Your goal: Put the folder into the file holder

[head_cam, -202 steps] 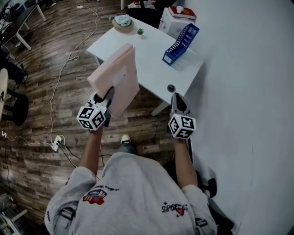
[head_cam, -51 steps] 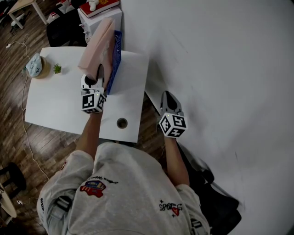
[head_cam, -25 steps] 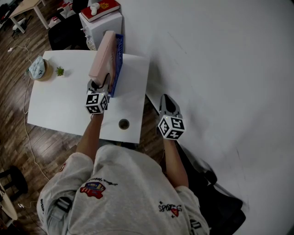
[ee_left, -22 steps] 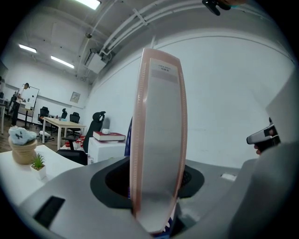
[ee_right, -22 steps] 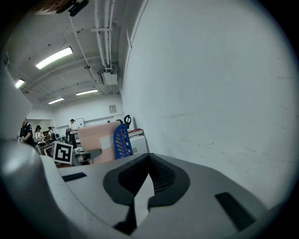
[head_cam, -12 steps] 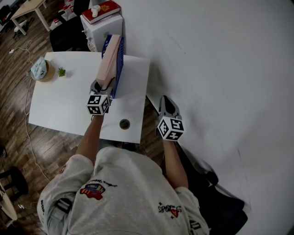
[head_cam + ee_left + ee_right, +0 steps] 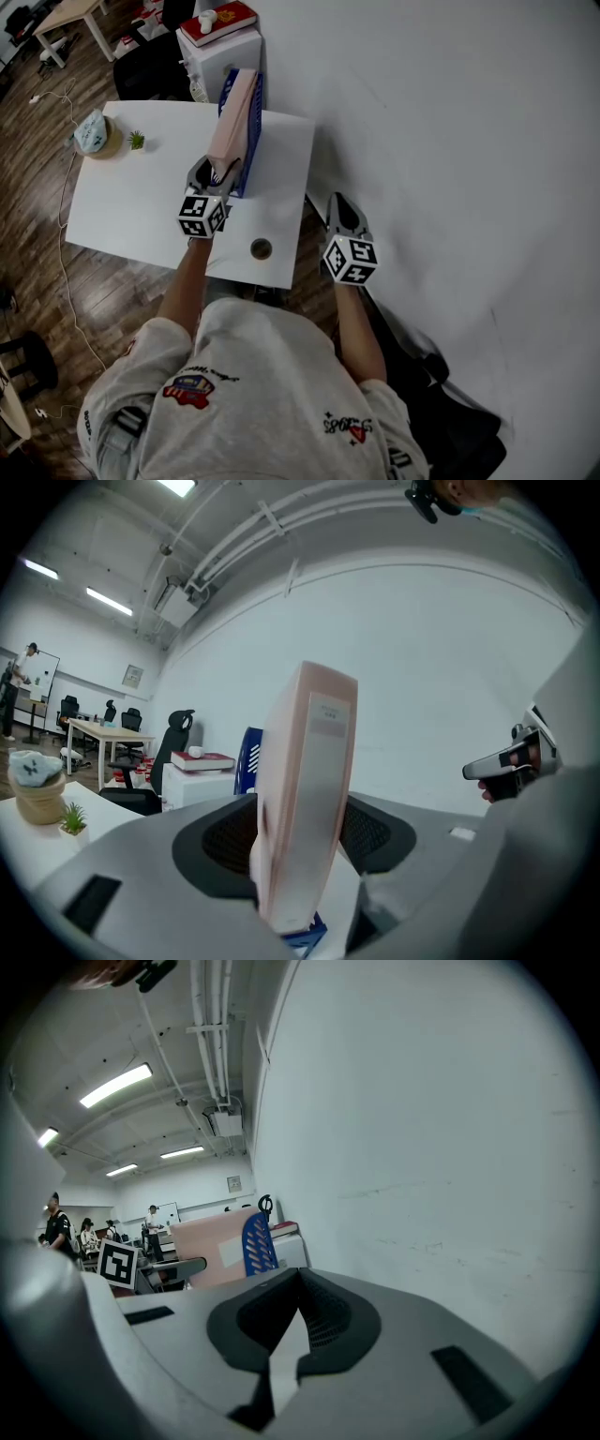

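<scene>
The pink folder [image 7: 234, 117] stands on edge inside the blue file holder [image 7: 255, 141] at the back right of the white table [image 7: 141, 206]. My left gripper [image 7: 212, 171] is at the folder's near end. Its jaws are opening and straddle the folder's spine [image 7: 305, 789] without pressing on it. The holder's blue wall [image 7: 246, 761] shows behind the spine. My right gripper [image 7: 340, 202] hangs off the table's right edge near the white wall, shut and empty. From the right gripper [image 7: 298, 1274] view, the folder [image 7: 211, 1246] and holder [image 7: 258, 1241] stand far ahead.
A white cabinet [image 7: 225, 54] with a red book [image 7: 217, 21] stands behind the table. A small plant [image 7: 137, 141] and a basket with cloth [image 7: 94, 136] sit at the table's far left. A round cable hole [image 7: 262, 248] is near the front edge. The wall runs along the right.
The folder came down from a tilt above the holder and now stands inside it. My left gripper's jaws have spread off the folder. The right gripper stayed put.
</scene>
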